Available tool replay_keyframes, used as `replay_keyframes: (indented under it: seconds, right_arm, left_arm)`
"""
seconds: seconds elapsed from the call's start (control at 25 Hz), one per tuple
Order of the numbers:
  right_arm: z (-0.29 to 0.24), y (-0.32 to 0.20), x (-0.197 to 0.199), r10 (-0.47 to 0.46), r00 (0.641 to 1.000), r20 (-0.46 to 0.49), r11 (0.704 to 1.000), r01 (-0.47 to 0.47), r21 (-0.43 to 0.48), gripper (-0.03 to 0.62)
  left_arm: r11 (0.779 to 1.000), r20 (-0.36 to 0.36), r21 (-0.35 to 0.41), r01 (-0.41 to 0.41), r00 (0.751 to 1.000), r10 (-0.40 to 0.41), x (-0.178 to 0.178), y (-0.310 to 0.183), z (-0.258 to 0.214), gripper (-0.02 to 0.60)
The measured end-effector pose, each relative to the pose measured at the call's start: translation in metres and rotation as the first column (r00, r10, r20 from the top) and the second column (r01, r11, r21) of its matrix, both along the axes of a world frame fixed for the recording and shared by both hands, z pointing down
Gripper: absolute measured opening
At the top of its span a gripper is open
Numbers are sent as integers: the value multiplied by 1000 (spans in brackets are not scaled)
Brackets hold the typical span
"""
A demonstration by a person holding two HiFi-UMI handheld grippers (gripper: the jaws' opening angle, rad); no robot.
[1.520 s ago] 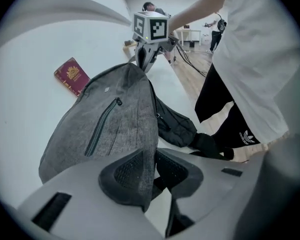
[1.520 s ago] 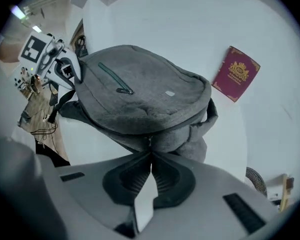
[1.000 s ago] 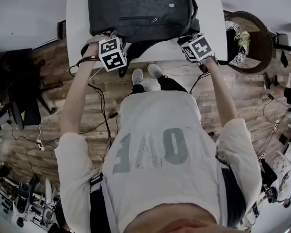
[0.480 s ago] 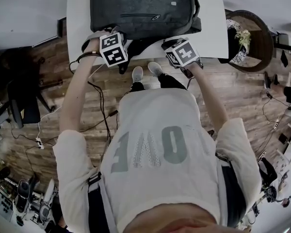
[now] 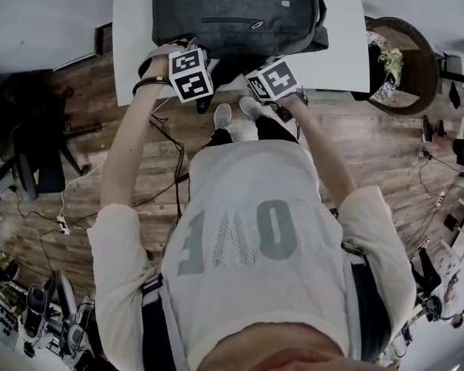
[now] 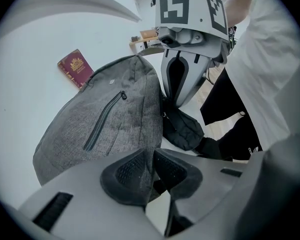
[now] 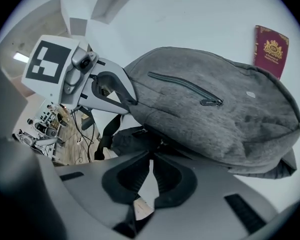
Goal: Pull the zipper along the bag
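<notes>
The left gripper (image 6: pixel 151 156) is seen at the bottom centre of its own view with its jaws nearly together. A fold of the grey fabric backpack (image 6: pixel 135 99) is pinched between the dark ribbed pads (image 6: pixel 127 170) at the bag's near edge. The right gripper (image 7: pixel 150 156) is closed almost fully, with only a thin pale slit left between the pad bodies. Its tips are met on the dark zipper (image 7: pixel 157 143) that runs along the bag's lower edge just above them, though the small pull tab itself cannot be made out. In the head view the backpack is laid flat on the white table (image 5: pixel 135 29) at the top centre of the frame. Both grippers are found side by side at its lower edge, the left one at centre left and the right one just beside it. In the left gripper view the bag is spread towards the upper left, with a slanted front-pocket zip (image 6: pixel 102 121) on its face and a black padded strap (image 6: pixel 182 129) to its right. A dark red booklet with a gold crest (image 6: pixel 76 68) is seen on the table just beyond the bag's far edge.
</notes>
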State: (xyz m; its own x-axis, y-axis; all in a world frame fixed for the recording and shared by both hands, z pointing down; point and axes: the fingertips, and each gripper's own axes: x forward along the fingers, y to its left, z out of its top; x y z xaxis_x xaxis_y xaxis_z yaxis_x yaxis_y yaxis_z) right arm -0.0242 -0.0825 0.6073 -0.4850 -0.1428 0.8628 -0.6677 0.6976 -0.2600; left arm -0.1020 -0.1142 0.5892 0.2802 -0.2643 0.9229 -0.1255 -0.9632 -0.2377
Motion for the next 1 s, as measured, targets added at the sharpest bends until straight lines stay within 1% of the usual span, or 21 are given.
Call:
replay_keyframes:
  seconds: [0.12,0.24,0.36,0.52,0.64,0.68,0.8,0.92,1.0]
  right_arm:
    - [2,0,-6,-28,999,-39,999,29,16,35]
    - [-1,1,-13,-38,999,-35,999,38,-4,37]
    - [-1,2,-15,-68,995,-66,998,68,-9,38]
    - [0,3,-19,-107,991,-79,994,106,-23,38]
    - [2,4,-25,-204,971,-121,979,202,-28,38]
    - [2,5,-27,-239,964,-119,971,237,-37,38]
    - [2,9,-29,-323,944,-68,946,320,-59,40]
    - [1,11,-28,-359,932,-56,933,356,-53,41]
    - [0,10,-28,-359,932,-49,933,357,-45,43]
  left_arm:
    - [1000,-5,5,-2,1000,2,0,0,0,80]
    - [1000,-6,6,-1,1000,1,-1,0,1,80]
    - [1000,-4,11,-3,1000,3,-1,0,1,80]
    - [1000,-1,10,-1,1000,1,-1,0,2,78]
    - [1000,4,10,-6,1000,6,-2,-2,2,78]
    - [1000,8,8,-9,1000,9,-4,-2,2,78]
    - [1000,13,-1,-14,1000,14,-7,-2,3,78]
    - [1000,17,3,-12,1000,12,-6,-3,2,78]
    - [1000,18,6,-10,1000,10,-6,-3,1,78]
